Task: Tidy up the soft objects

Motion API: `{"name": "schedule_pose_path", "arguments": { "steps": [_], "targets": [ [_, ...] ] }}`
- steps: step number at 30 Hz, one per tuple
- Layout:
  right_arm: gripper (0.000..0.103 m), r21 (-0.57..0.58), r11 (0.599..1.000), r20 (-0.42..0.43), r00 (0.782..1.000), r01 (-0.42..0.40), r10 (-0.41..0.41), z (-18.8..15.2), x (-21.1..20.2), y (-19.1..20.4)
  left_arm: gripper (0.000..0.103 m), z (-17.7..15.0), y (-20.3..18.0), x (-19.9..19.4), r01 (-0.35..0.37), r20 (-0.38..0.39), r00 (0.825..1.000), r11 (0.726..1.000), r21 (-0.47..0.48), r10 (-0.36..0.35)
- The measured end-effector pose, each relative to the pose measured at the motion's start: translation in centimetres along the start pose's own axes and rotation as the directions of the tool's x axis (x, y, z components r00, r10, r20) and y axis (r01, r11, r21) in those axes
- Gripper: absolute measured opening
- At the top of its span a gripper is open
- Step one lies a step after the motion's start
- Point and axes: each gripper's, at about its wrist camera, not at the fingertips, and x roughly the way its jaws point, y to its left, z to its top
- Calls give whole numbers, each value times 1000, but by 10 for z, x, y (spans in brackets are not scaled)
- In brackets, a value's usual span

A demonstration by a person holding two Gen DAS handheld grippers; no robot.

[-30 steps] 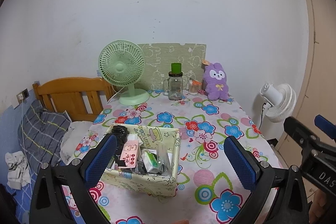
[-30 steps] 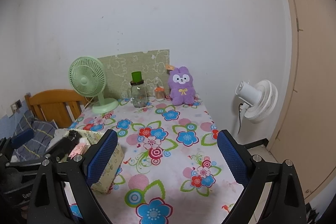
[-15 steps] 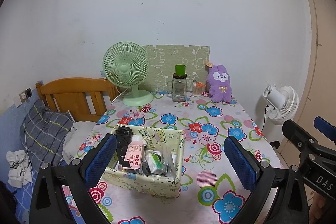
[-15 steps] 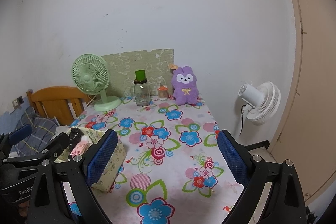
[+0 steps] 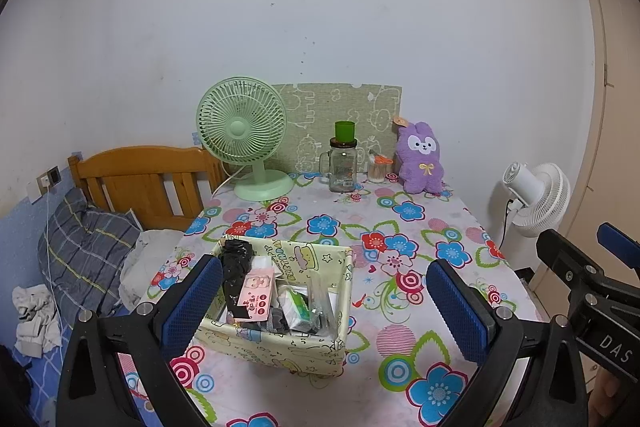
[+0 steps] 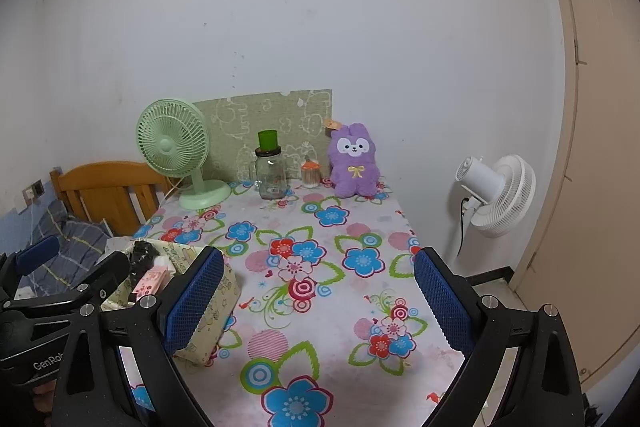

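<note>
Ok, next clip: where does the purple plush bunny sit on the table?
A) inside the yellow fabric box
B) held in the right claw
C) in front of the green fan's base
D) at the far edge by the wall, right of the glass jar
D: the purple plush bunny stands at the table's far edge, right of the glass jar and apart from both claws.

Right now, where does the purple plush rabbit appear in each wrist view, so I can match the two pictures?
Left wrist view: the purple plush rabbit sits right of centre, at the table's far edge against the wall.
Right wrist view: the purple plush rabbit sits just right of centre, at the same far edge.
Shared landmark: the glass jar with the green cap stands to its left in both views.
</note>
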Motion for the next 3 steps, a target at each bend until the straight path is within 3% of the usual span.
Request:
{"name": "schedule_pose_path", "arguments": {
  "steps": [3],
  "targets": [
    [98, 0, 1000, -2, 1000, 0, 0, 0, 0, 0, 103, 0, 0, 0, -3, 1, 1000, 1000, 2, 3]
  ]
}}
